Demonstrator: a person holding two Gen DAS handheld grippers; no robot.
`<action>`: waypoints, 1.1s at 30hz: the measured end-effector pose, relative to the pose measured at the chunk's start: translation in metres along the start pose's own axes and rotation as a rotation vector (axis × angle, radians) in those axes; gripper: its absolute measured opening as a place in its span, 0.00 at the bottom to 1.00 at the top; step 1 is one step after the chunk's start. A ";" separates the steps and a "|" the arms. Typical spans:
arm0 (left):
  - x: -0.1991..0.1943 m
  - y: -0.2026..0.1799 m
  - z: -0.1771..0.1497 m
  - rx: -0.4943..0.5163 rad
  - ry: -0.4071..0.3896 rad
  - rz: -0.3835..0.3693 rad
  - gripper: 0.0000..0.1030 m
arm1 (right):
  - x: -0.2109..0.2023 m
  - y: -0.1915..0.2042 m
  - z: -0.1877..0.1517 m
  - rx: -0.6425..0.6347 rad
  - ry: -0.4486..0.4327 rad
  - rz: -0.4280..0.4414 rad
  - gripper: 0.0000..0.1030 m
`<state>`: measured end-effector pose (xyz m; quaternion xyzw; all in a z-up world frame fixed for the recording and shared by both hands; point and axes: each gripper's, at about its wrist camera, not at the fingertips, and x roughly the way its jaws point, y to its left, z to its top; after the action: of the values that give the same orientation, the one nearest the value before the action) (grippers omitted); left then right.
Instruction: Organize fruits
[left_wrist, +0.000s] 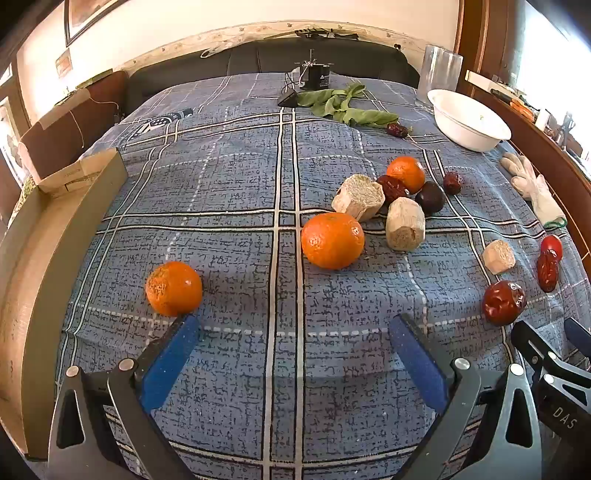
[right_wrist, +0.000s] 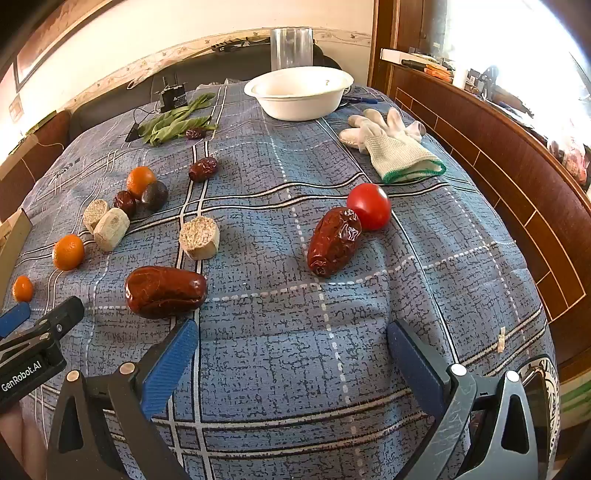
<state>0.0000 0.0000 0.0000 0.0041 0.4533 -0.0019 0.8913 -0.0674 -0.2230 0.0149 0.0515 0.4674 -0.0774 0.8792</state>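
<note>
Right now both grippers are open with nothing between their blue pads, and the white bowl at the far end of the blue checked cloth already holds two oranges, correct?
Not quite. The white bowl at the far end of the blue checked cloth is empty, as the right wrist view shows. The rest holds: left gripper and right gripper are open with nothing between their pads.
</note>
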 end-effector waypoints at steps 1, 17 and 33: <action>0.000 0.000 0.000 0.000 -0.001 0.000 1.00 | 0.000 0.000 0.000 0.000 0.000 0.000 1.00; 0.000 0.000 0.000 0.000 0.000 0.000 1.00 | 0.000 0.000 0.000 0.000 -0.001 0.000 1.00; 0.002 0.001 0.004 0.030 0.050 -0.017 1.00 | -0.002 -0.002 0.002 0.006 0.001 0.000 1.00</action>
<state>0.0043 0.0014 0.0005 0.0138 0.4754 -0.0161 0.8795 -0.0673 -0.2250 0.0172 0.0542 0.4674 -0.0785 0.8789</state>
